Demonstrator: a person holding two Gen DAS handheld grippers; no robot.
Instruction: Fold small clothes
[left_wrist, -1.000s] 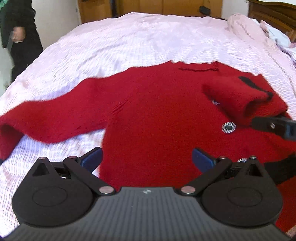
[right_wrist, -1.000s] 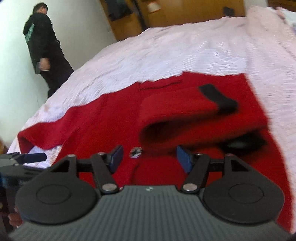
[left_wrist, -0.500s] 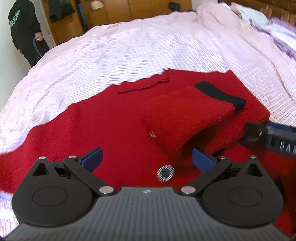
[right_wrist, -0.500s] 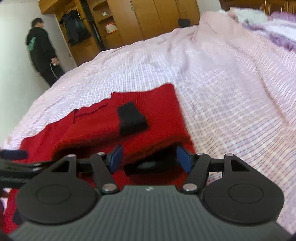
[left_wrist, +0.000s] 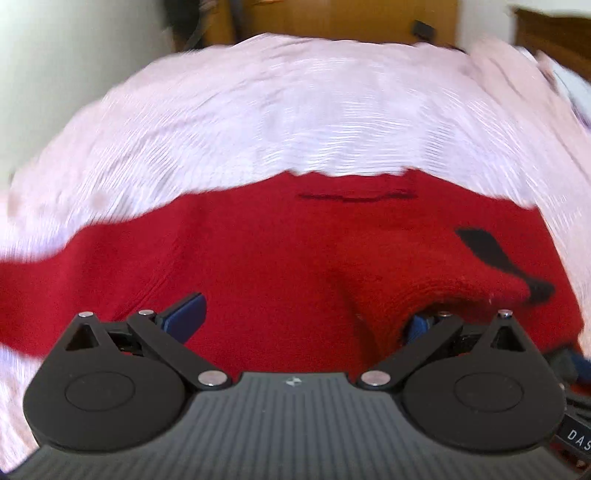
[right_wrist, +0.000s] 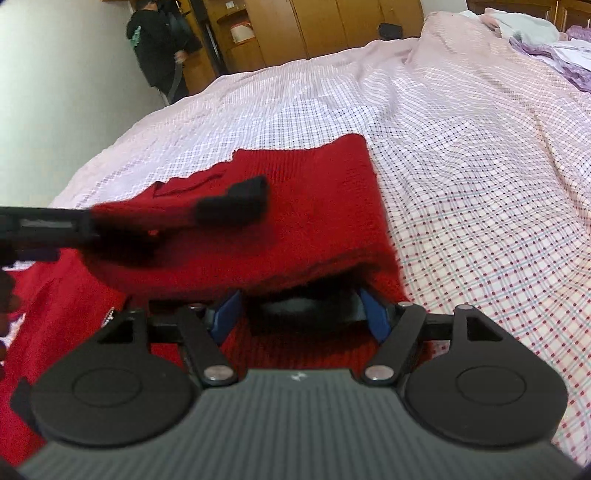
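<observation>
Red sweater (right_wrist: 306, 221) spread on checked bedsheet (right_wrist: 461, 155), centre frame, black-cuffed sleeve (right_wrist: 236, 203) folded across body. Right gripper (right_wrist: 301, 314) jaws just widened, wide apart under raised fold, pinching nothing. Left gripper (left_wrist: 306, 321) wide open, empty. Advice: grip both layers, lay fold flat.

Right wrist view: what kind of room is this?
Most likely a bedroom. A red sweater lies on a bed covered in a pink checked sheet, and wooden wardrobes line the far wall, where a person in dark clothes stands.
</observation>
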